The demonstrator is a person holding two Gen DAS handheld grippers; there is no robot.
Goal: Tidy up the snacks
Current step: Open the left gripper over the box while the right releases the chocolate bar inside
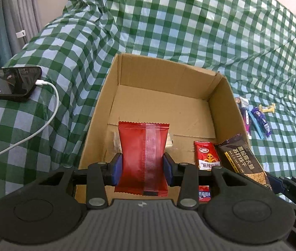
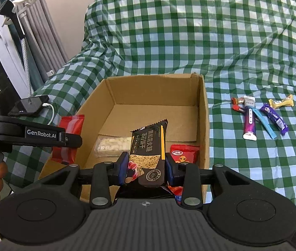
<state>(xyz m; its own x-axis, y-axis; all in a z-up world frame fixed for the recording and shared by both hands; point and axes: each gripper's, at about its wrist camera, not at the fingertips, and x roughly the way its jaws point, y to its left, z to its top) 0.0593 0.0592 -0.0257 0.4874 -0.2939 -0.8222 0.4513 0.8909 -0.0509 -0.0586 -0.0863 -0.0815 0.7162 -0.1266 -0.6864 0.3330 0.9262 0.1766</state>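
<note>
Pinching a plain red packet (image 1: 142,159) by its waist, the left tongs (image 1: 143,170) hold it upright over the near left part of the cardboard box (image 1: 169,79). The right tongs (image 2: 146,170) are clamped on a dark cracker bar (image 2: 148,154), tilted above the box's near right. Inside the box lie a pale wrapped bar (image 2: 112,145) and a red alien-print sachet (image 2: 184,153). Farther right, loose snack sticks (image 2: 260,115) rest on the green checked cloth (image 2: 210,31). A charging phone (image 1: 8,82) sits well left.
</note>
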